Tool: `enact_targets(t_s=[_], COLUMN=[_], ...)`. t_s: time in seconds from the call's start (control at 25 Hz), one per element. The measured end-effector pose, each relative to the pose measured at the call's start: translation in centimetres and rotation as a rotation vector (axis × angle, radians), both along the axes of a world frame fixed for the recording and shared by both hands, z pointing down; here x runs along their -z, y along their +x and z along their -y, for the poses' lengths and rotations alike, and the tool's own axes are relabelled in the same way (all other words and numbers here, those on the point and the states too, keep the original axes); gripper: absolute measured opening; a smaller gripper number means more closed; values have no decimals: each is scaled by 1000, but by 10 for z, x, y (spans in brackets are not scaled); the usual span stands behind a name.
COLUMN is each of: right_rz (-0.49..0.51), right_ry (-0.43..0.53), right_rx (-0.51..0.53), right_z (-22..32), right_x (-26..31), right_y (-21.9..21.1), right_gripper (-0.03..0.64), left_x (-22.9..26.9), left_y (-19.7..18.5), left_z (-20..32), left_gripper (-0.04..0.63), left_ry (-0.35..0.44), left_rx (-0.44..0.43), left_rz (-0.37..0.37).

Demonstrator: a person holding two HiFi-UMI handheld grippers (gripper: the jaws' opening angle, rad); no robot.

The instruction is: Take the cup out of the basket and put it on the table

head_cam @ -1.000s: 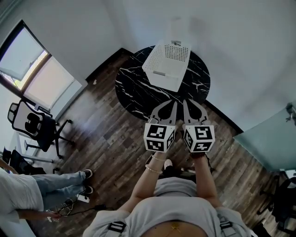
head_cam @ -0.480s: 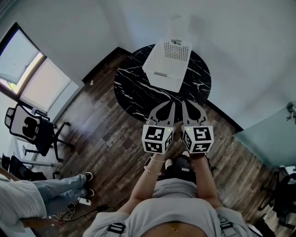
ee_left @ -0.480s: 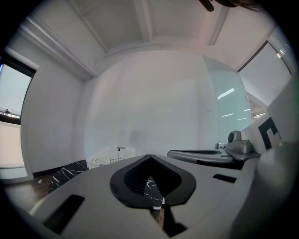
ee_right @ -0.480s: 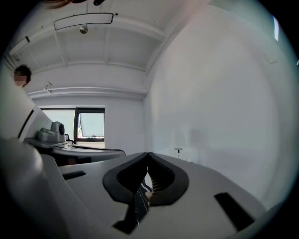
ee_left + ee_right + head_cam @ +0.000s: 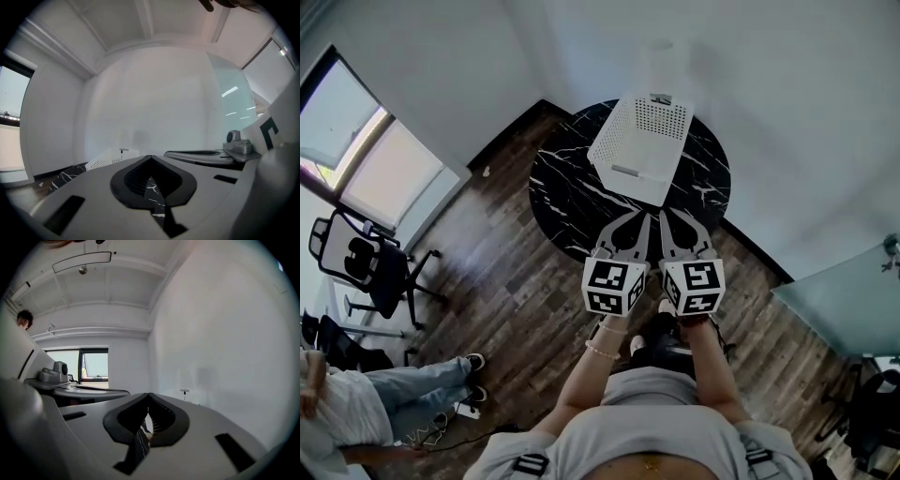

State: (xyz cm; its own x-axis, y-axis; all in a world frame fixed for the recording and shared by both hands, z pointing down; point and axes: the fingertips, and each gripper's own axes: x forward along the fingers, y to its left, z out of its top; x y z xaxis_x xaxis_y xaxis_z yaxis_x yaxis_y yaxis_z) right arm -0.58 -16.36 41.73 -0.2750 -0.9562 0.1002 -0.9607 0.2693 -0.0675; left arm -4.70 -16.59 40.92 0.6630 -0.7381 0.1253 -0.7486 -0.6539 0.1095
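A white perforated basket [image 5: 639, 148] stands on the round black marble table [image 5: 567, 183]; no cup shows in any view, and the basket's inside is hidden. My left gripper [image 5: 639, 215] and right gripper [image 5: 663, 213] are held side by side over the table's near edge, short of the basket. Both are shut with nothing between the jaws. In the left gripper view the left gripper [image 5: 150, 157] points past the basket [image 5: 110, 156], with the right gripper [image 5: 201, 153] beside it. In the right gripper view the shut right gripper [image 5: 149, 395] faces the white wall.
White walls close in behind the table. A black office chair [image 5: 356, 258] and a window [image 5: 366, 141] are at the left, a person [image 5: 347, 412] is at the lower left, and a glass panel [image 5: 844, 300] is at the right. Wood floor surrounds the table.
Both grippers have moved a little forward towards the table, still side by side and shut. The person at the lower left has shifted.
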Motion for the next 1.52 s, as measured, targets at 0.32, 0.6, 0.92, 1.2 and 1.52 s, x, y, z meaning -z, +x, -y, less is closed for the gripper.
enact_targets(t_s=[0.32, 0.6, 0.92, 1.2, 1.52], right_rz=[10, 19, 25, 35, 40], right_ry=[5, 0, -13, -33, -40], right_rx=[67, 128, 200, 239, 256], right_z=[62, 104, 138, 159, 174], right_x=[2, 0, -6, -17, -20], right_y=[15, 30, 46, 55, 53], right_gripper=[9, 8, 8, 9, 8], left_x=[4, 3, -3, -13, -17], left_y=[18, 31, 43, 44, 41], left_z=[58, 98, 129, 145, 162], left_gripper=[6, 6, 6, 6, 6], left_ry=[8, -3, -26, -50, -66], left_rx=[52, 115, 189, 245, 270], left_rz=[16, 30, 39, 42, 41])
